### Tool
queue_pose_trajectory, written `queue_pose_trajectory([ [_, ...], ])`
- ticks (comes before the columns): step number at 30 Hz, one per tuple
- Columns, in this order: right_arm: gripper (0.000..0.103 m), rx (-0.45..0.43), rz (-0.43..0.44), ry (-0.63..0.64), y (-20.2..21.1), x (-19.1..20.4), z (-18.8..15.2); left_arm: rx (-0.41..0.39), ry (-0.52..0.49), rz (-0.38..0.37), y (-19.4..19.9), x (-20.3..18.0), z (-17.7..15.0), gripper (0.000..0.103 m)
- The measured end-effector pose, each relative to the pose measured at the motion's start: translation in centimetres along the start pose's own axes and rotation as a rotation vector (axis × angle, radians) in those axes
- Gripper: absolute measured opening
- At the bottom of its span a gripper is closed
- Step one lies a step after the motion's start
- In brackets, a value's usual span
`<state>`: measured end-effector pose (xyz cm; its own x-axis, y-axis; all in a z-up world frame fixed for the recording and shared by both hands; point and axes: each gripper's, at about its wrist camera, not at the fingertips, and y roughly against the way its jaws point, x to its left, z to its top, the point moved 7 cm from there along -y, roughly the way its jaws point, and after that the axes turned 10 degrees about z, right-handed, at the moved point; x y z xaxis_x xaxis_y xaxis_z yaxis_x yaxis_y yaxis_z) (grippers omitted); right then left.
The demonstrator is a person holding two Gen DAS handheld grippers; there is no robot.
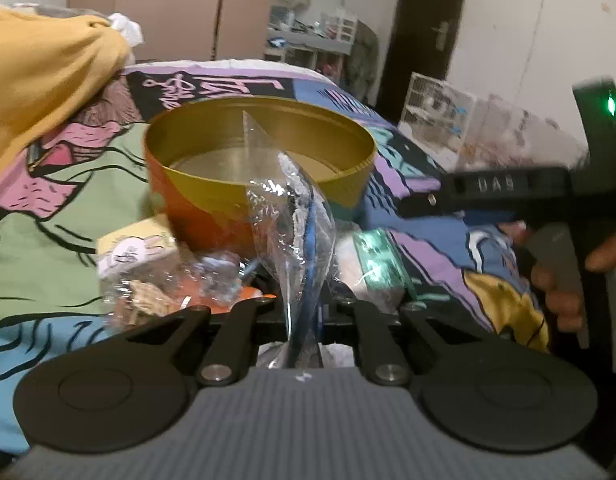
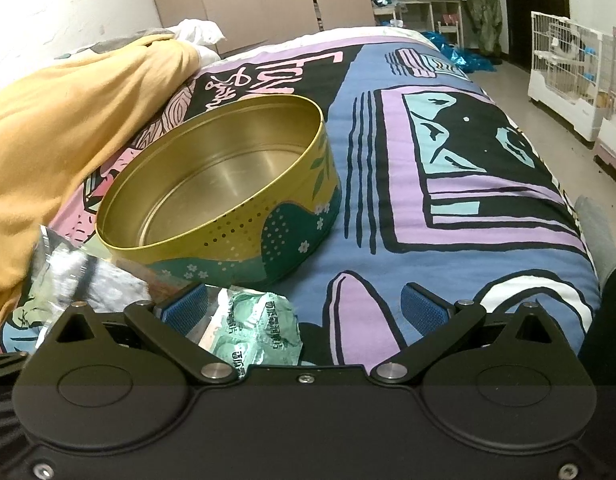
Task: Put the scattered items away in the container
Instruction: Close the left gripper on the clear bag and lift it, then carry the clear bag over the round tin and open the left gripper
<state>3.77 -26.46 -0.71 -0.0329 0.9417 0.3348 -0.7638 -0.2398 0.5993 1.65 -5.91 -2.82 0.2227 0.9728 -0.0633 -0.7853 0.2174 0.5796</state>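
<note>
Tins: one round gold metal tin [image 2: 212, 184], empty
Left hand-held gripper [image 1: 304, 312]: clamped on one clear crinkled plastic packet [image 1: 296, 216]
Right hand-held gripper [image 2: 308, 312]: wide, holding nothing

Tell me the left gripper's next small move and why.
Probably carry the clear plastic bag forward over the round tin and release it there. The left gripper is shut on the bag, the tin sits open and empty just beyond, and other packets still lie in front of it.
</note>
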Motion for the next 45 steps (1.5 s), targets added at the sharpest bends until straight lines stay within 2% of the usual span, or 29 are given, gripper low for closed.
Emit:
queue_pose_trajectory([
  [6, 0.103, 0.01, 0.006, 0.003, -0.1, 0.1, -0.2, -0.019, 0.052, 0.035, 1.8, 1.9, 1.2, 0.011],
  [20, 0.103, 0.036, 0.02, 0.022, -0.6, 0.7, -0.5, -0.134, 0.083, 0.075, 3.9, 3.5, 6.6, 0.011],
  [45, 0.103, 0.039, 0.046, 0.023, -0.7, 1.1, -0.3, -0.236, -0.022, 0.104, 0.1, 1.0, 17.8, 0.011],
])
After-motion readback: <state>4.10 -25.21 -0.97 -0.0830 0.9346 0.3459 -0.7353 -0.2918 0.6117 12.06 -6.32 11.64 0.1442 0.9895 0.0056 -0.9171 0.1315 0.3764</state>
